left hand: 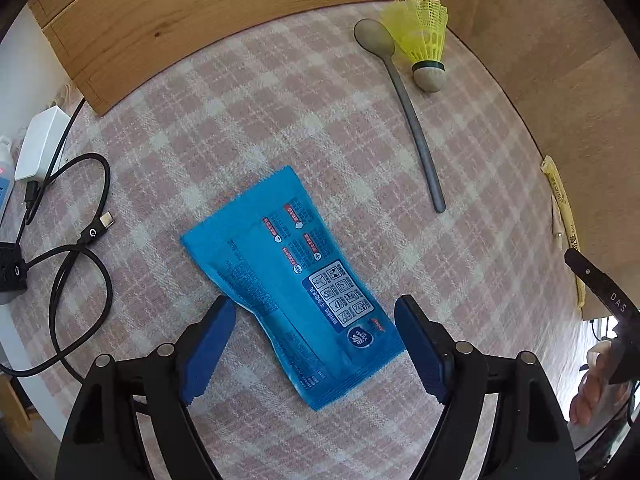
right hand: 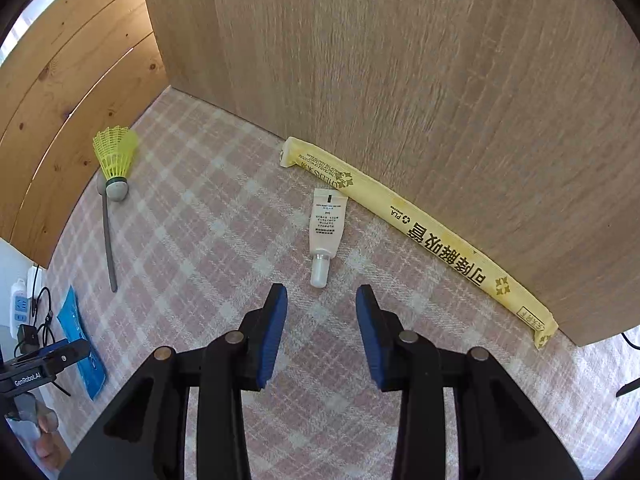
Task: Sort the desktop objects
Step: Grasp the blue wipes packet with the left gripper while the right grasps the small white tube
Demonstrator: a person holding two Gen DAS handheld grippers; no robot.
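Pink-and-cream checked cloth (left hand: 248, 92) covers the desk, w/ wood panels (left hand: 180, 12) at the far edge and a wood board (right hand: 440, 80) standing on the right.

Left gripper (left hand: 316, 346) points down over a blue wipes packet (left hand: 288, 280) lying flat on the cloth. Jaws are spread wide, pads either side of the packet's near end; cannot tell whether they touch it, and they aren't squeezing it.

Far right of the packet lie a grey spoon (left hand: 404, 92) and a yellow shuttlecock (left hand: 424, 40), just beside each other; from the right wrist view the shuttlecock's cork sits over the spoon's bowl. Black cables (left hand: 80, 240) and a white adapter (left hand: 40, 144) sit at the left.

Right gripper (right hand: 322, 336) also points down, jaws partly apart w/ nothing between them. Just beyond its tips lies a small white tube (right hand: 326, 232), cap end toward the gripper. A long yellow paper sleeve (right hand: 420, 232) lies along the foot of the board, touching the tube's flat end.
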